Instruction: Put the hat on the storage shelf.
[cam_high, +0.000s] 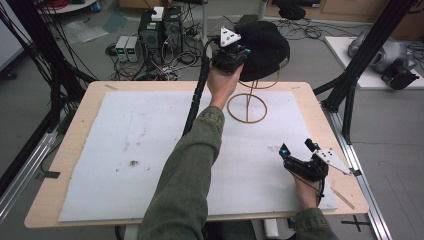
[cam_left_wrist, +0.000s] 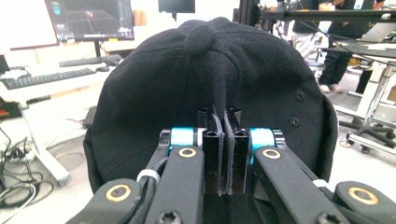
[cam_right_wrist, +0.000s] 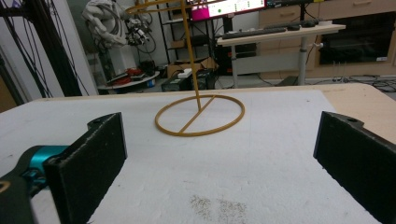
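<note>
Right now my left gripper is pinching a fold of the black cap, and the left gripper view shows the jaws pressed together on a ridge of fabric just below the button on the crown. The cap sits up at the top of the wire stand, at the far side of the surface; I cannot tell whether it is resting fully on the stand's upper ring or hanging partly from my grip. My right gripper rests low on the white mat near the right edge, jaws spread wide and holding nothing, with the stand's round base well ahead of it in the right gripper view. My judgement is that the cap is either nearly hung or just about to be lifted off. What remains is settling or freeing the cap and letting go of the fabric.
</note>
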